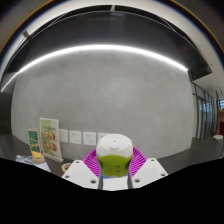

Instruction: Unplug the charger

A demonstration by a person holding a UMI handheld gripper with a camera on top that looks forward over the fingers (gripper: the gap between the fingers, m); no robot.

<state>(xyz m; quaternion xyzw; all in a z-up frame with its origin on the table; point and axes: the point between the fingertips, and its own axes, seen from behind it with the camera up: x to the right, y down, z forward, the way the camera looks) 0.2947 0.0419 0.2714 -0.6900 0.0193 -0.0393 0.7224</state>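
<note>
Now my tongs [113,172] pinch the charger [114,158], a pale block with a green lower part, sitting between the two pads [92,163] with both pressing its sides. It is lifted up in front of the grey wall [120,95], and I see no socket touching it, so I judge it already free or nearly so; its prongs are hidden from me. On the wall beyond are pale switch plates [77,136] and, beside them, a poster [49,134]. To do this well I would keep the squeeze steady, draw straight back along the line of the prongs without twisting, and mind any cord, which I cannot see. The desk [25,160] shows as a dark edge below the poster.
</note>
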